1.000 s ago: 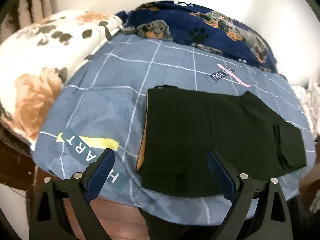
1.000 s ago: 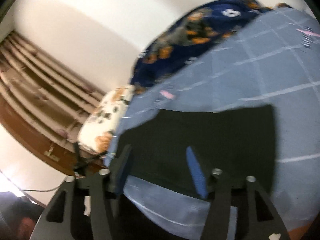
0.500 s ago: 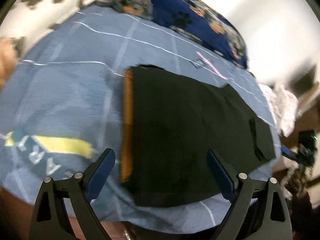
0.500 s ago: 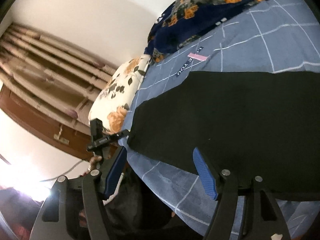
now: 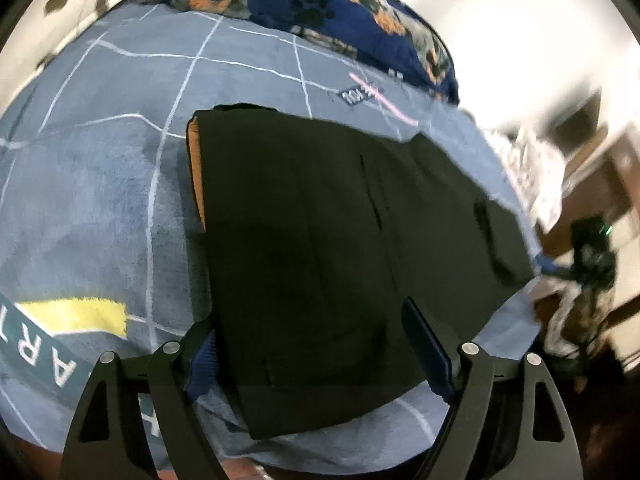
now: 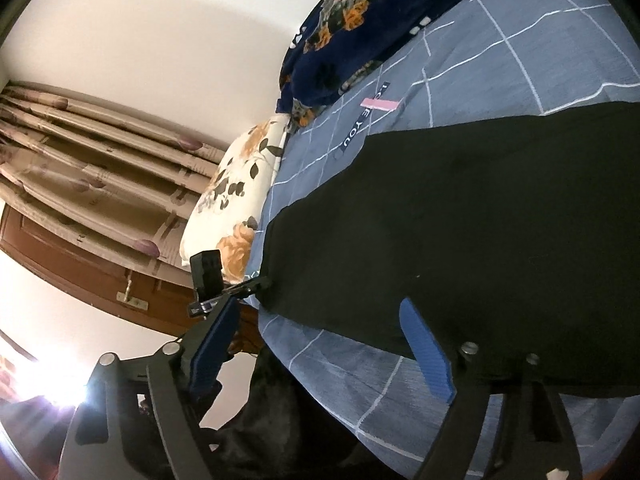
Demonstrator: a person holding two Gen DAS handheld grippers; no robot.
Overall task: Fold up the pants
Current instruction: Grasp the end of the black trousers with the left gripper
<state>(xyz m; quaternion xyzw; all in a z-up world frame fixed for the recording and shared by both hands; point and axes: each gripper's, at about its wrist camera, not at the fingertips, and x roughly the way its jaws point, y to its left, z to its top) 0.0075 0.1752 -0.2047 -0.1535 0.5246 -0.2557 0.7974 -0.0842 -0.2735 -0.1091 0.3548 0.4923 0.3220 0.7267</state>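
Black pants (image 5: 340, 248) lie flat on a blue checked bedspread (image 5: 100, 208), folded lengthwise, with an orange inner edge (image 5: 195, 168) showing at the left end. My left gripper (image 5: 316, 356) is open, its jaws wide apart over the near left corner of the pants. The pants also show in the right wrist view (image 6: 480, 232). My right gripper (image 6: 320, 344) is open over the near edge at the other end. Each gripper shows in the other's view, far off at the opposite corner (image 5: 560, 268), (image 6: 224, 288).
A navy dog-print blanket (image 5: 320, 8) lies bunched at the far side of the bed. A floral pillow (image 6: 236, 200) sits at one end, with curtains (image 6: 92, 160) and a wooden door behind it. The bed's near edge runs just below both grippers.
Both grippers have moved in lower and closer to the pants' near edge. The left one swung right over the corner. Both stayed open.
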